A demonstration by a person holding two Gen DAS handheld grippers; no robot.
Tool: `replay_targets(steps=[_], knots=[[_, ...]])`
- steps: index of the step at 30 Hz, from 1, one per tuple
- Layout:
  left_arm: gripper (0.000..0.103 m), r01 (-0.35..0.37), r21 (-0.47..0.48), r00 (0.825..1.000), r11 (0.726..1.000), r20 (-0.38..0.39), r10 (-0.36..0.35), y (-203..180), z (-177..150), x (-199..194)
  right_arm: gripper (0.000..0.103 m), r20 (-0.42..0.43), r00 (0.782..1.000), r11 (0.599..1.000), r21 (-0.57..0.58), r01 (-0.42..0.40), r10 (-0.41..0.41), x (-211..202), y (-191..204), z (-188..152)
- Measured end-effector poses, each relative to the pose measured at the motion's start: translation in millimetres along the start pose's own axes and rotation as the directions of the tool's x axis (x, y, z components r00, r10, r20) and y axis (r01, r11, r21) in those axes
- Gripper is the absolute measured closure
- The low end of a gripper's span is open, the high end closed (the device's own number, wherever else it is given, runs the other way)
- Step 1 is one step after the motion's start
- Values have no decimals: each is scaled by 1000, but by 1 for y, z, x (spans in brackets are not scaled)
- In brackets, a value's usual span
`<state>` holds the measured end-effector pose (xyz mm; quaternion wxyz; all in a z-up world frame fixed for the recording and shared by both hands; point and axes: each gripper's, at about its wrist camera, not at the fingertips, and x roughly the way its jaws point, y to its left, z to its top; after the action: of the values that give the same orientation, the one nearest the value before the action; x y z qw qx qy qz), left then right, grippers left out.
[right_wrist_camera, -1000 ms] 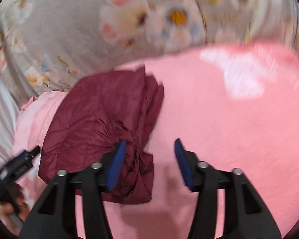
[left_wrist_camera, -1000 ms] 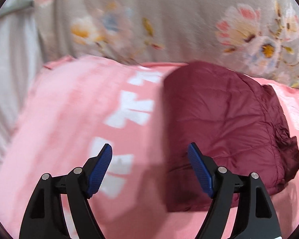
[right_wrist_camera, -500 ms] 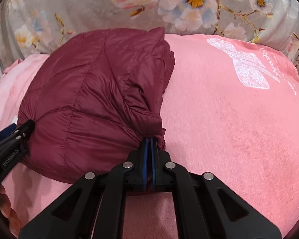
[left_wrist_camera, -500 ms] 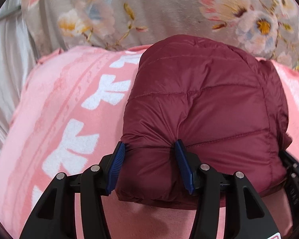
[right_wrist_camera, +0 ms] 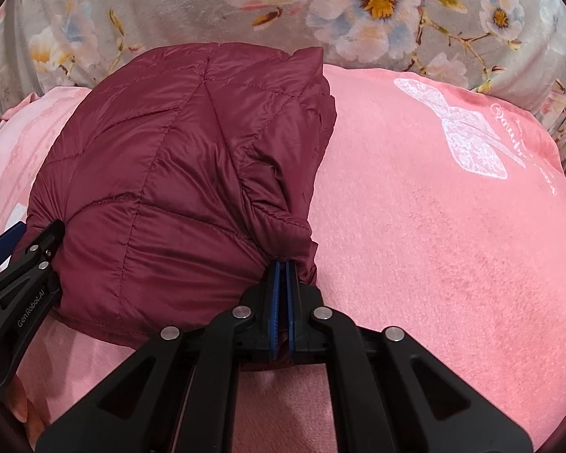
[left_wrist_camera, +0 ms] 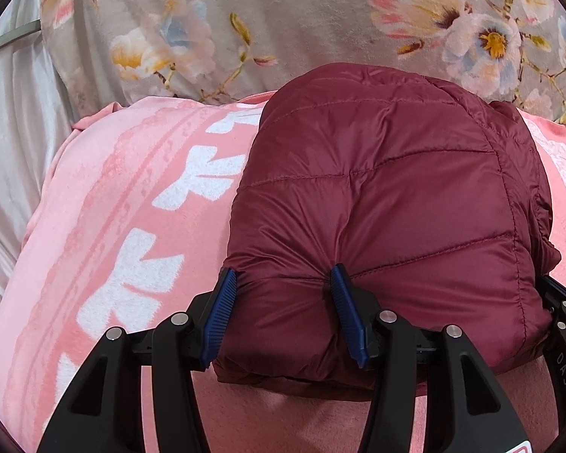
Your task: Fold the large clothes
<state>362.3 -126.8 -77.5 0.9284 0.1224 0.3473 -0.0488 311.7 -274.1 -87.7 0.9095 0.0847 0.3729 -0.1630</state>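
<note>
A dark red quilted puffer jacket (left_wrist_camera: pixel 388 204) lies folded in a thick bundle on a pink blanket (left_wrist_camera: pixel 124 226). It also shows in the right wrist view (right_wrist_camera: pixel 177 188). My left gripper (left_wrist_camera: pixel 283 313) squeezes the bundle's near left corner between its blue pads, which stand a hand's width apart with the padding bulging between them. My right gripper (right_wrist_camera: pixel 282 294) is shut tight on the bundle's near right corner, the pads almost touching around a thin fold. Each gripper shows at the edge of the other's view.
The pink blanket has white bow prints at the left (left_wrist_camera: pixel 207 177) and a white bow print at the right (right_wrist_camera: pixel 468 136). A grey floral fabric (left_wrist_camera: pixel 283 19) rises behind the blanket. Pale satin cloth (left_wrist_camera: pixel 11 132) hangs at the far left.
Both grippers moved in to the jacket's near edge and closed on it, the right one fully, the left one around thick padding. Since half a second ago little has shifted.
</note>
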Motion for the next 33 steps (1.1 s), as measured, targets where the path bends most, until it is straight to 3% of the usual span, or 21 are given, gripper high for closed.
replay_targets(steps=[15,18,20,22,26,31,33], knots=[[52,2,-2,1000,1000,5,-2,0,0,-1,101,-3,1000,1000,13,-17,17,0,-1,0],[42,19,-35,1000,999,13,-19,7,0,-2,101,17,999,998,47,-44,44,-5,-8,0],[31,35,-84,999,996,20,-34,17,-3,-8,89,52,997,993,98,-59,54,-20,-20,-7],[20,82,-155,996,985,28,-79,33,-18,-23,55,78,995,991,113,-66,57,-39,-29,-21],[16,139,-204,990,969,16,-139,46,-52,-53,36,94,992,994,55,-90,84,-80,-26,-67],[16,145,-128,989,981,2,-146,35,-88,-93,10,142,988,993,83,-81,69,-128,-32,-113],[16,126,-88,992,988,-4,-127,28,-102,-107,8,158,986,993,92,-68,53,-142,-33,-126]])
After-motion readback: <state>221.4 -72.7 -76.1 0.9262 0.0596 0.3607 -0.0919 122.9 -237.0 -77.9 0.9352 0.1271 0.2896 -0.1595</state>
